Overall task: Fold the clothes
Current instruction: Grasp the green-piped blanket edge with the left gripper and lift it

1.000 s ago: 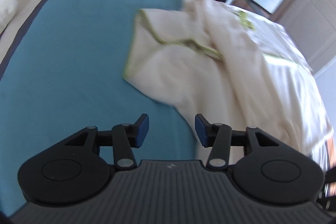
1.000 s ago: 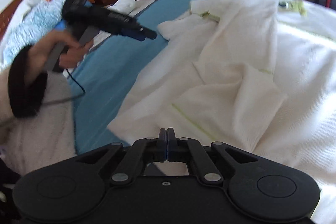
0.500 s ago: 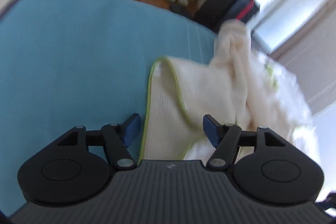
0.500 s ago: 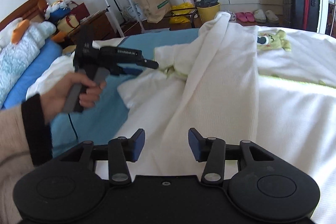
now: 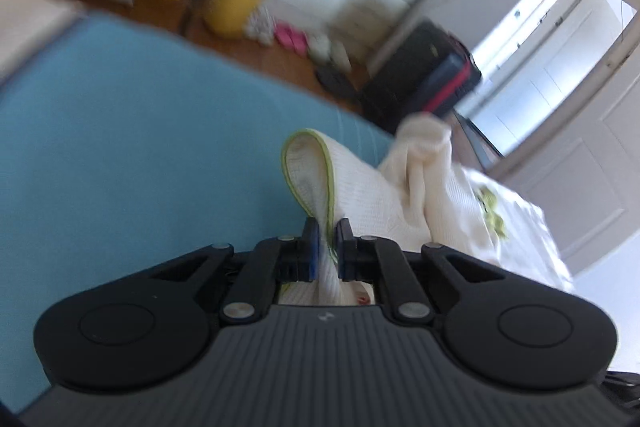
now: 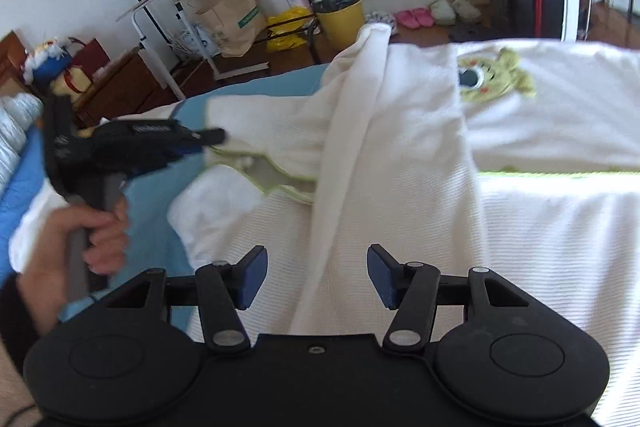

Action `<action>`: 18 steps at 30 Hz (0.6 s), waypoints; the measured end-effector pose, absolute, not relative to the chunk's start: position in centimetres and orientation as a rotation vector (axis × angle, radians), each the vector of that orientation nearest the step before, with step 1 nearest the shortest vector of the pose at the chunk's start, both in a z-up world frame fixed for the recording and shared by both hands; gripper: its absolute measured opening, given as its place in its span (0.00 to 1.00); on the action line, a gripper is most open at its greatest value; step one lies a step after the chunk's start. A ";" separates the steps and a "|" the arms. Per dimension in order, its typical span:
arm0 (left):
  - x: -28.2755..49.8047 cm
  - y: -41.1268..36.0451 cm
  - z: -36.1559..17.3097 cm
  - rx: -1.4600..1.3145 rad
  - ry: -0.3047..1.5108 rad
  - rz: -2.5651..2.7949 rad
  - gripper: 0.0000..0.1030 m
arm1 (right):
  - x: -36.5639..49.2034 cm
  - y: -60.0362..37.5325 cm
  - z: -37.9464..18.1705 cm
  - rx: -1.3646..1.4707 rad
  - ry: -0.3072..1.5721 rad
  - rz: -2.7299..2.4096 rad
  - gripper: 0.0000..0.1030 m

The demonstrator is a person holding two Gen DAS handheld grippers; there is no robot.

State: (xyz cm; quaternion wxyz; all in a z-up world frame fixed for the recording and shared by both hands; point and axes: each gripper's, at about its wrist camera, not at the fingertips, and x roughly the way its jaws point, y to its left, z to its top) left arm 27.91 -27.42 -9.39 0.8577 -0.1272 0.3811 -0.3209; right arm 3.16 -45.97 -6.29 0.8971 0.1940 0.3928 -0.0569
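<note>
Left gripper (image 5: pixel 325 227) I see clenched on the green-trimmed edge of the cream garment (image 6: pixel 400 163) (spread across blue bedspread (image 5: pixel 140 147)); right gripper (image 6: pixel 316 277) spread apart above it, jaws just widened, nothing pinched.

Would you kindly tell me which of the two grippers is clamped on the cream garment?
The left gripper: it pinches the cream garment's green-trimmed edge, while the right gripper stands open above the cloth.

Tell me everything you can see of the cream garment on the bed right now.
The cream garment looks like soft waffle-knit cloth with lime-green piping and a green cartoon patch. It lies rumpled across the blue bedcover, one long fold draped down its middle. The left gripper has just closed its jaws on a piped edge. The right gripper hovers over the cloth, jaws open, not gripping it.
</note>
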 end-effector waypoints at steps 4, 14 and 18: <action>26.1 -24.2 -5.8 -0.148 0.568 -0.478 0.00 | 1.3 -46.7 -5.7 0.374 0.776 -0.187 0.63; 30.8 -22.2 -9.1 -0.338 0.871 -0.647 0.12 | 2.2 -48.9 -6.9 0.538 0.799 -0.192 0.68; 31.1 -24.0 -11.6 -0.338 0.895 -0.646 0.39 | 6.5 -47.0 -8.1 0.496 0.900 -0.104 0.89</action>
